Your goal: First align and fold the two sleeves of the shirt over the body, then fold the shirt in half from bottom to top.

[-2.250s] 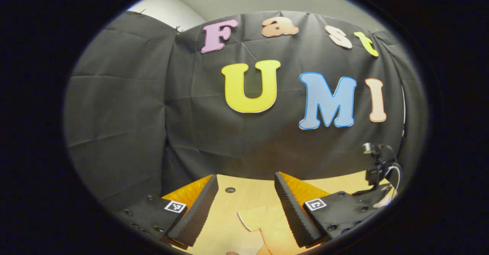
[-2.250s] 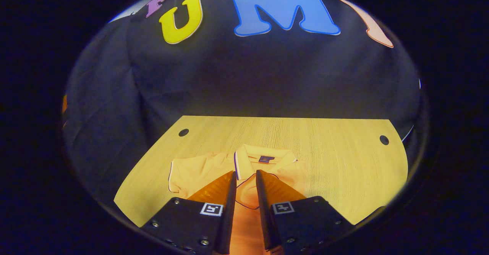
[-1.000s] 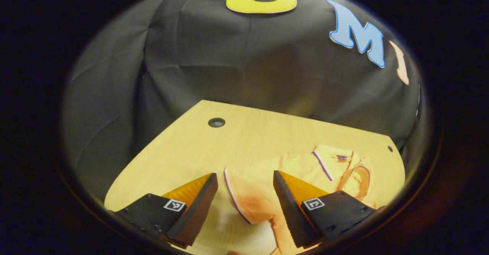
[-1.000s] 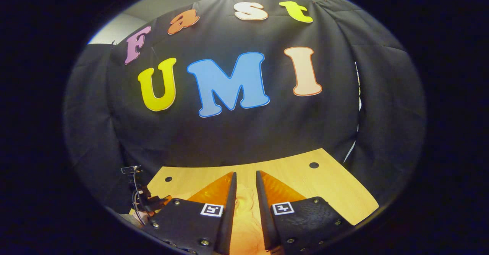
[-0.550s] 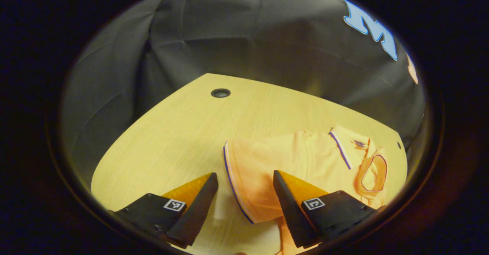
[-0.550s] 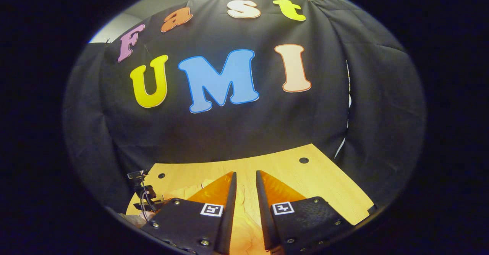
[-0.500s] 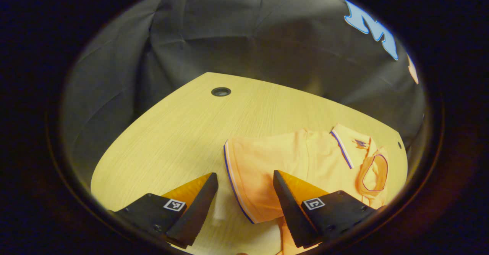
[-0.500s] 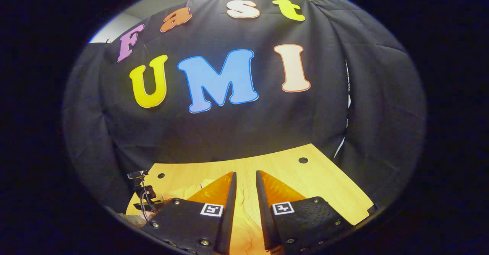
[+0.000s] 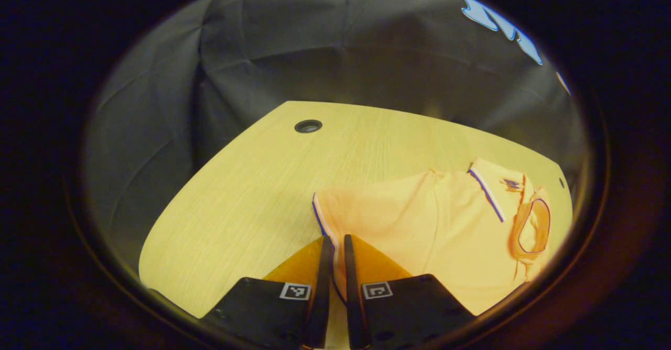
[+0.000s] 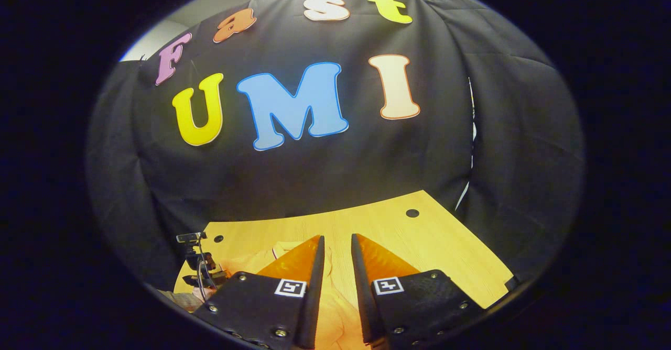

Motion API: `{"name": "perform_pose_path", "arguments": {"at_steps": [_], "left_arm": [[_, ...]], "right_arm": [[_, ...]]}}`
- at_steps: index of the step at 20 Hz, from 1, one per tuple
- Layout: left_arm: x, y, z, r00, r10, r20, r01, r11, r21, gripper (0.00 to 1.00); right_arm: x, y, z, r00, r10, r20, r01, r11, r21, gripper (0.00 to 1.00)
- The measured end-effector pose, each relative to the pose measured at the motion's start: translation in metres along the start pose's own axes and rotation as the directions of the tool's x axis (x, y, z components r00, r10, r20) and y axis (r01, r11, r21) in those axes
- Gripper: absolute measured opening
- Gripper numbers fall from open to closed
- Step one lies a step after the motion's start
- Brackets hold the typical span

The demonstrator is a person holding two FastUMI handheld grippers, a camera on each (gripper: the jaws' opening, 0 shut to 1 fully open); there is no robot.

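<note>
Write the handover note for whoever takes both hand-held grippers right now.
Left hand-held gripper: shut on the striped cuff edge of the orange polo shirt's left sleeve, which lies spread out on the light wooden table.
Right hand-held gripper: jaws narrow, orange cloth between them; grip uncertain.
Done: one sleeve appears folded in near the collar.
Left: fold the left sleeve over the body, then fold bottom to top.

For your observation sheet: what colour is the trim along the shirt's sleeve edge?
Dark blue-purple with a white stripe, on the orange shirt; clearest in the left gripper view.
</note>
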State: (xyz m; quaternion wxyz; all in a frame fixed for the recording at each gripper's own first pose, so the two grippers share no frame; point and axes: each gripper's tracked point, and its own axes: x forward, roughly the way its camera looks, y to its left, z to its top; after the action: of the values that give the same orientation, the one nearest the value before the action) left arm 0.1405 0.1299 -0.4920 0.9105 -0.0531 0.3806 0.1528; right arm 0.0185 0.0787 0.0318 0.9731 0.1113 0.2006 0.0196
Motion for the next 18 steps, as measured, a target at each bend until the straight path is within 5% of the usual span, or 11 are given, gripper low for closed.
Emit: {"name": "perform_pose_path", "arguments": {"at_steps": [1,2,6,11,18], "left_arm": [[-0.002,-0.001,0.000,1.000,0.006,-0.005,-0.006,1.000,0.009,0.22],[-0.001,-0.002,0.002,1.000,0.012,-0.005,-0.012,1.000,0.018,0.06],[-0.006,-0.025,0.016,1.000,-0.012,0.011,0.011,0.995,0.102,0.06],[-0.034,-0.099,0.056,0.985,-0.140,0.104,0.116,0.971,0.207,0.06],[-0.069,-0.217,0.046,0.943,-0.320,0.091,0.279,0.910,0.308,0.06]], "right_arm": [[0.000,0.001,0.000,1.000,0.001,-0.002,-0.001,1.000,0.001,0.33],[0.000,-0.001,-0.001,1.000,0.000,-0.003,0.000,1.000,0.001,0.33],[-0.001,-0.004,-0.003,1.000,-0.008,-0.006,0.008,1.000,0.010,0.33],[-0.003,-0.012,-0.010,1.000,-0.020,-0.012,0.020,0.999,0.039,0.32],[-0.013,-0.032,-0.015,0.998,-0.059,-0.012,0.059,0.996,0.064,0.33]]}}
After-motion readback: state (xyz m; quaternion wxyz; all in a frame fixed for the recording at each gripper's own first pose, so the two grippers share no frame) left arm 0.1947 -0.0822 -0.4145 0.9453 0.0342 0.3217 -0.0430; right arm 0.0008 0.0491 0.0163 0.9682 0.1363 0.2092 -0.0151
